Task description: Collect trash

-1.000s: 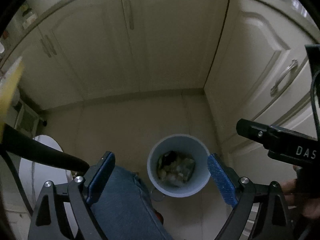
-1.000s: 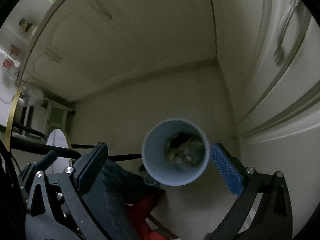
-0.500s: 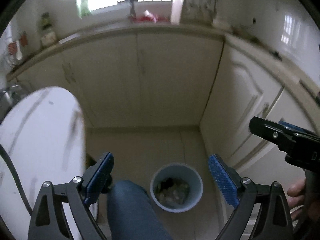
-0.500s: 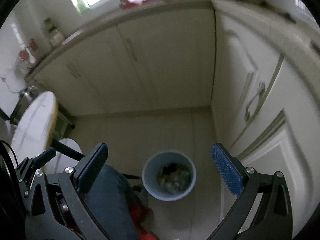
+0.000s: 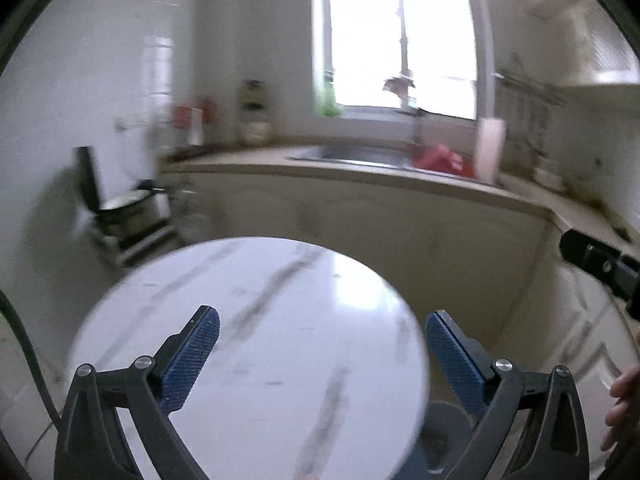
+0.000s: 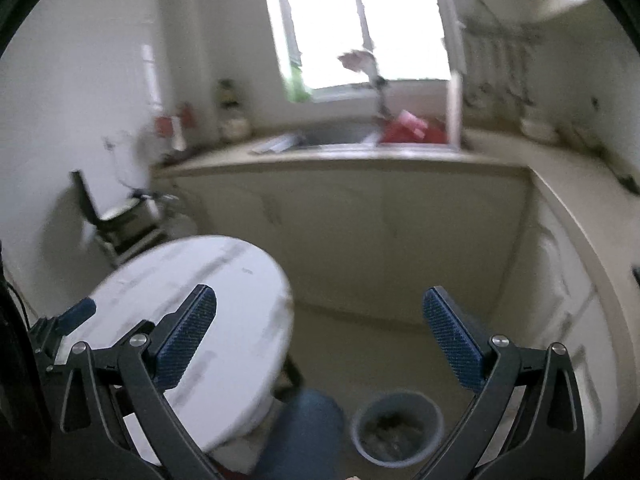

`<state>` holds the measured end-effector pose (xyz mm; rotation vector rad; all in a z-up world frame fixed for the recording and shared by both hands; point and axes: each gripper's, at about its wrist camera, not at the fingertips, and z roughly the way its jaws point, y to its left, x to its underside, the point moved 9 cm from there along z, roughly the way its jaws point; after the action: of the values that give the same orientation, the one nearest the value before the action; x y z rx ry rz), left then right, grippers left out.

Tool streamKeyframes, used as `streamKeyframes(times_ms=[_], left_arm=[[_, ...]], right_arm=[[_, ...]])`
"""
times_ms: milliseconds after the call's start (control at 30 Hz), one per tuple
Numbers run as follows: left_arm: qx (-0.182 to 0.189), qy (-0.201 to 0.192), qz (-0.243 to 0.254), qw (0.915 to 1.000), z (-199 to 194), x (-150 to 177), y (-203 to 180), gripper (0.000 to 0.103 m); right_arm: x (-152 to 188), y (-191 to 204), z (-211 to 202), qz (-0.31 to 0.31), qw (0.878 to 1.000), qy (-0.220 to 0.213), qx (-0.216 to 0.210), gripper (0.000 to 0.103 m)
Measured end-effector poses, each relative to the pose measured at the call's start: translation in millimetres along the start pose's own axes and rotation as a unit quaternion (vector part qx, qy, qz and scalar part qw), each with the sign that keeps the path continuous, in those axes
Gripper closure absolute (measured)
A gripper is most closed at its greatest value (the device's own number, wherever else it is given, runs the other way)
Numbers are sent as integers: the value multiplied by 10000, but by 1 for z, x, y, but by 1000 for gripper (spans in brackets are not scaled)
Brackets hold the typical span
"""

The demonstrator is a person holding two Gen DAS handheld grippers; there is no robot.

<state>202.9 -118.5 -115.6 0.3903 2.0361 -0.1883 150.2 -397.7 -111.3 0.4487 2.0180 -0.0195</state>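
Both wrist views swung up from the blue trash bin [image 6: 398,426] to the round marble table [image 5: 256,344], left gripper [image 5: 320,356] opening empty above it and nearer, right gripper [image 6: 320,338] spread empty, bin low at near right.

The left gripper [image 5: 322,338] and the right gripper [image 6: 319,316] have black angled frames with silver screws [image 5: 503,365] and blue ribbed pads [image 6: 185,336]. A black cable [image 5: 28,356] runs beside the left claw. The person wears blue jeans [image 6: 300,432].
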Motion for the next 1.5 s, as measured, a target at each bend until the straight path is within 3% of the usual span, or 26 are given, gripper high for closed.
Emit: streamKeyframes(times_ms=[100, 267, 533, 1033, 1500], left_arm=[[-471, -256, -176, 9984, -39, -2, 44, 1], [-931, -576, -538, 9925, -103, 9, 88, 1], [-1271, -903, -800, 9845, -180, 33, 107, 1], [-1421, -1027, -738, 9817, -196, 44, 95, 1], [-1324, -1144, -860, 9808, -204, 43, 112, 1]], right_arm=[[-14, 53, -8, -193, 9989, -216, -369, 0], [-23, 130, -24, -608, 9934, -530, -817, 0], [-24, 194, -54, -899, 9880, -834, -937, 0], [-16, 219, -75, -1068, 9852, -941, -960, 0], [-17, 221, -83, -1079, 9838, -1011, -1013, 0]])
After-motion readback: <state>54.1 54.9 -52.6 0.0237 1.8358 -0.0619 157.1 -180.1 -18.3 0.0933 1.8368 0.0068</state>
